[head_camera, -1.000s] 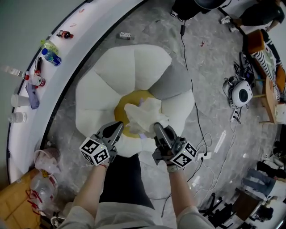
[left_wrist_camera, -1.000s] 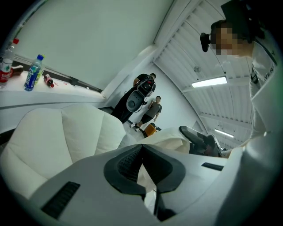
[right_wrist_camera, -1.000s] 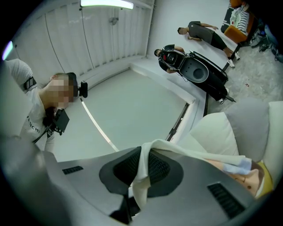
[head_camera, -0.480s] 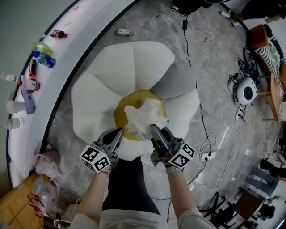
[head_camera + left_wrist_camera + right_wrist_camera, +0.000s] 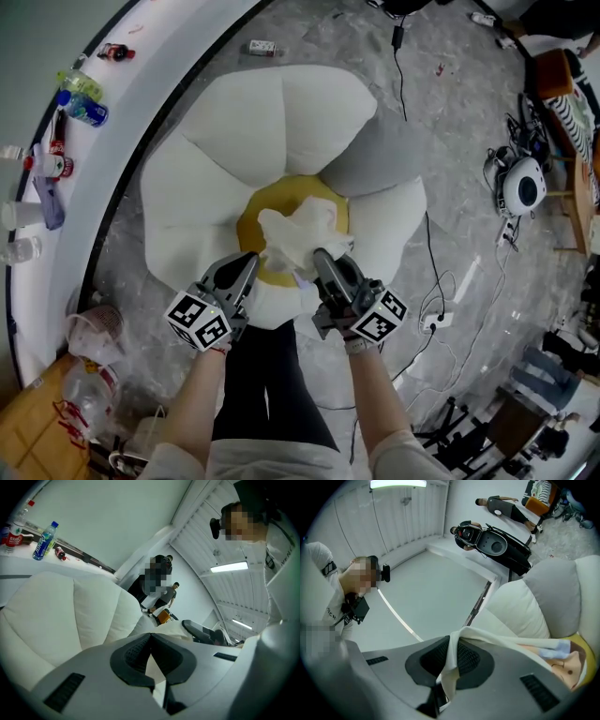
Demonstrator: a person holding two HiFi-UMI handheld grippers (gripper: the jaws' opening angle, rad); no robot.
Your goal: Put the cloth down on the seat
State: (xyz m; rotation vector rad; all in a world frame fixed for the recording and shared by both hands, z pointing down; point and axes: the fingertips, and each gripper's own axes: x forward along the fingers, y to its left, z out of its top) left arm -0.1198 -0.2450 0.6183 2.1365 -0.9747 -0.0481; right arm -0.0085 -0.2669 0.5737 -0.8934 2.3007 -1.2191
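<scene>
The right gripper [image 5: 450, 640] has its fingers clamped on the cloth [image 5: 298, 234] over the seat [image 5: 244, 131]; fingers of the left gripper [image 5: 150, 636] meet, any cloth between them unclear

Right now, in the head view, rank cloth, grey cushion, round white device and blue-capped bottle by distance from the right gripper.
From the right gripper:
1. cloth, clamped in its jaws
2. grey cushion, up and right
3. round white device, floor at right
4. blue-capped bottle, ledge at upper left
</scene>
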